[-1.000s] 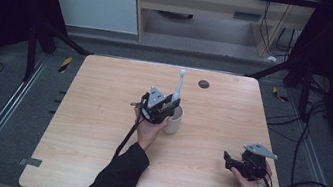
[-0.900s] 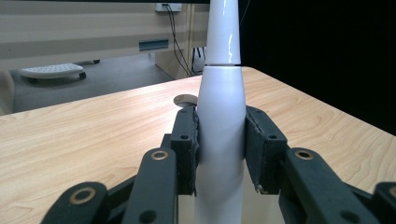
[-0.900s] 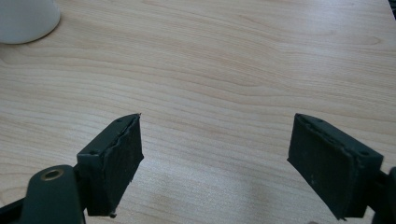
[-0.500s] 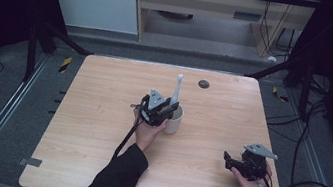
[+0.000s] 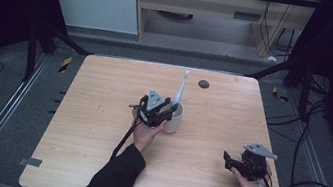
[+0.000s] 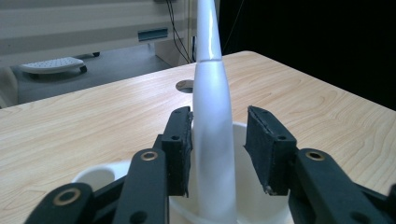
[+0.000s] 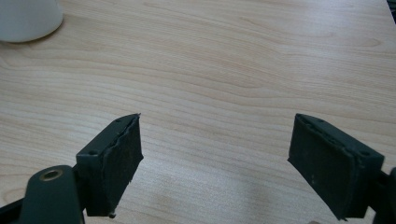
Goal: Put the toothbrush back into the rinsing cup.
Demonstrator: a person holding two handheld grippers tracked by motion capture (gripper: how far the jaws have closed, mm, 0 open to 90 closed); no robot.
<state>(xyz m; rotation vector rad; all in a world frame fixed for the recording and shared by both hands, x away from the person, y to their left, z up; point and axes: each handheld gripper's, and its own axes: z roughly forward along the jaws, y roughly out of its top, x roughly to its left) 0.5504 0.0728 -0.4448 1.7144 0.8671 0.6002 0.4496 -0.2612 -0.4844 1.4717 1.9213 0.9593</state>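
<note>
A white toothbrush (image 5: 180, 88) stands in a white cup (image 5: 173, 121) near the middle of the wooden table (image 5: 94, 122), its head leaning up and to the right. My left gripper (image 5: 165, 113) is at the cup's left rim. In the left gripper view the toothbrush handle (image 6: 212, 126) rises between the jaws; the left pad (image 6: 180, 149) touches it and the right pad (image 6: 264, 144) stands off with a gap, so the gripper is open. My right gripper (image 5: 230, 162) rests low at the front right, open wide over bare wood (image 7: 217, 135).
A dark round grommet (image 5: 203, 84) sits in the table's far side, behind the cup. The cup's base (image 7: 28, 18) shows at the top left of the right gripper view. Black cables trail from both grippers toward the front edge.
The toothbrush now leans to the right in the cup instead of standing nearly straight. The left gripper has shifted slightly. The right gripper has not moved.
</note>
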